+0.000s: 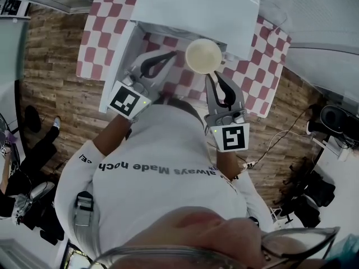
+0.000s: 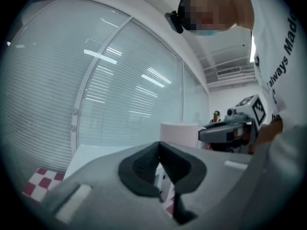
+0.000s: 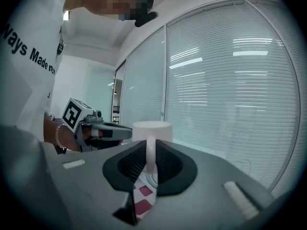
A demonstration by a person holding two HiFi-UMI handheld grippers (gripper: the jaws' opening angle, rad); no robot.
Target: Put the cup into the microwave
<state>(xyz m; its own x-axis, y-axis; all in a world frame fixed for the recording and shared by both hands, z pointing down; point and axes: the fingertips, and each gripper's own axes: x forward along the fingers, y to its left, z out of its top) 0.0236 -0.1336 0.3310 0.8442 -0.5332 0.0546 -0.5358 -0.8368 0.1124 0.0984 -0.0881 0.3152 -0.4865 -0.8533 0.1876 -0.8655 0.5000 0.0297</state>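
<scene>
Item: cream cup (image 1: 203, 55), seen from above at the upper centre of the head view, over the red-and-white checked worktop (image 1: 255, 72) and just in front of the white microwave (image 1: 196, 10) at the top edge; whether its base touches the worktop cannot be told. Holder: right hand-held gripper (image 1: 216, 77), lower right of the cup, its square-marker cube shown nearer the wearer. In the right gripper view, that hand-held gripper (image 3: 150, 147) is seen with both dark ribbed jaws pinched on the cup's handle (image 3: 150, 158), and the cup body (image 3: 152, 130) stands upright just beyond the tips. Second tool: left hand-held gripper (image 1: 171, 55), left of the cup and apart from it. In its own view the left hand-held gripper (image 2: 159, 150) is shown with jaws pressed together and nothing between them; the cup (image 2: 180, 134) is seen past them to the right. A white panel (image 1: 120, 60) is set against the microwave's left side and reaches toward the lower left. Writing: "Always Made" is read in black on the white shirt (image 1: 162, 170), and further letters are partly legible as "noch". Surroundings: wood-pattern floor (image 1: 53, 77); slatted window blinds (image 3: 230, 90) behind glass.
</scene>
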